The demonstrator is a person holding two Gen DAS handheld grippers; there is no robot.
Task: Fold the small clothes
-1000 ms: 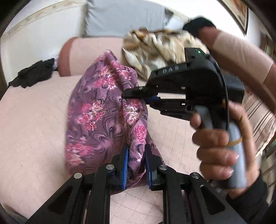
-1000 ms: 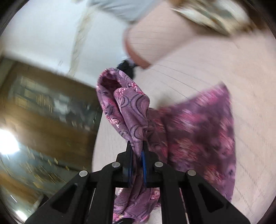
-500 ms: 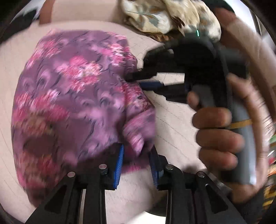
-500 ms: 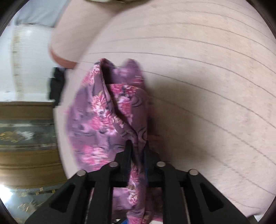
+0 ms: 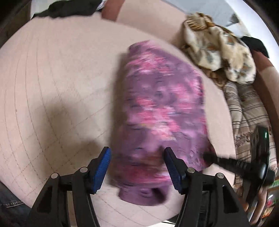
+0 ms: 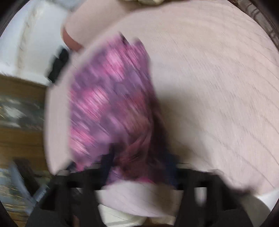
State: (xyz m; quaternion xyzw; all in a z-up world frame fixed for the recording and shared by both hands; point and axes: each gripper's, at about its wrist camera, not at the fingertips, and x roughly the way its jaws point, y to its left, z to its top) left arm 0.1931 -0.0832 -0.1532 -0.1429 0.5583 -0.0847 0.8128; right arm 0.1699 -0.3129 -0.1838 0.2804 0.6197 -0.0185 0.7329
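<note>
A purple garment with pink flowers [image 5: 162, 111] lies folded on the pink quilted bed [image 5: 57, 73]. My left gripper [image 5: 136, 165] is open, its blue pads standing on either side of the garment's near end, with nothing held. In the right wrist view the same garment [image 6: 108, 104] is heavily blurred. My right gripper [image 6: 139, 165] appears open, its jaws wide apart at the garment's near edge. It also shows in the left wrist view [image 5: 244, 164] at the right, next to the garment's corner.
A crumpled beige floral cloth [image 5: 218, 52] and a striped cloth [image 5: 247, 108] lie at the right of the bed. A black garment [image 5: 69, 8] lies at the far edge. A pink bolster [image 6: 76, 29] sits beyond the purple garment.
Both grippers held the purple garment up, laid it down on the bed and opened. The garment now lies flat and both views are blurred by motion.
</note>
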